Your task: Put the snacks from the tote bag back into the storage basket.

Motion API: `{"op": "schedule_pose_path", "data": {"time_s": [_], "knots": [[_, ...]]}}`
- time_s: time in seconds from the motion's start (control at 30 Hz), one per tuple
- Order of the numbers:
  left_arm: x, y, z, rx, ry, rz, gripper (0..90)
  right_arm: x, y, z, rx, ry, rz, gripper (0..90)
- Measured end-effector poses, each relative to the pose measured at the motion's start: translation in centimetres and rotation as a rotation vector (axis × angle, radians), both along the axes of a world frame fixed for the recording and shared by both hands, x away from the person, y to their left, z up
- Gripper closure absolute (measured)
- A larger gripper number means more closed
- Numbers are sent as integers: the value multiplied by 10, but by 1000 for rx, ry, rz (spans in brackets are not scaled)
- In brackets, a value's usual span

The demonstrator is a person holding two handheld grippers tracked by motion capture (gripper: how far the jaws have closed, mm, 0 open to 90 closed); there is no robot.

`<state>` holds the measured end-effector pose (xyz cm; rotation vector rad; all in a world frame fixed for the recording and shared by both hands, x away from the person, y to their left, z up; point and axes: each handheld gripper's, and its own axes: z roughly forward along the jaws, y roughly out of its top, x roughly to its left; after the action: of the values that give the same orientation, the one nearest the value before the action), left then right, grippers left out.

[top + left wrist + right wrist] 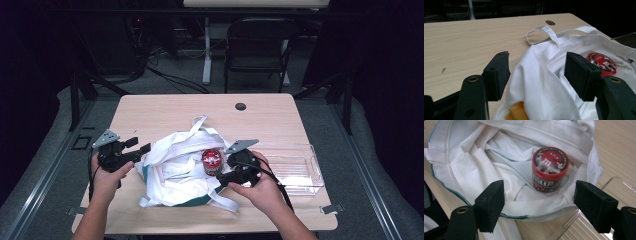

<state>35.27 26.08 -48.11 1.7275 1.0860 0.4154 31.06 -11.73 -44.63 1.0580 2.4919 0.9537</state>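
A white bag (pixel 175 162) lies crumpled in the middle of a wooden table (pixel 165 107), its mouth open and a red candy tub (pixel 212 161) standing upright inside, printed lid up. The left gripper (pixel 142 150), held in a person's left hand (pixel 107 177), sits at the bag's left edge with its jaws spread wide and empty; in the left gripper view a fold of cloth rises between them, touching neither. The right gripper (pixel 223 178), in the right hand (pixel 260 190), points at the tub from just beside the bag's right rim, jaws likewise wide apart and holding nothing. A clear tray (pixel 300 170) sits to the right of the bag, near the table's edge. A handle (pixel 200 122) loops out behind the bag.
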Motion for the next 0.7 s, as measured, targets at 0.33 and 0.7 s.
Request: {"op": "schedule_pose_path", "data": {"time_s": [0.33, 0.7], "knots": [[-2, 2, 4, -4, -12, 4, 369, 14, 13, 10, 3, 42, 11, 245], [-2, 3, 4, -8, -14, 7, 369, 27, 18, 17, -16, 52, 13, 237]]}}
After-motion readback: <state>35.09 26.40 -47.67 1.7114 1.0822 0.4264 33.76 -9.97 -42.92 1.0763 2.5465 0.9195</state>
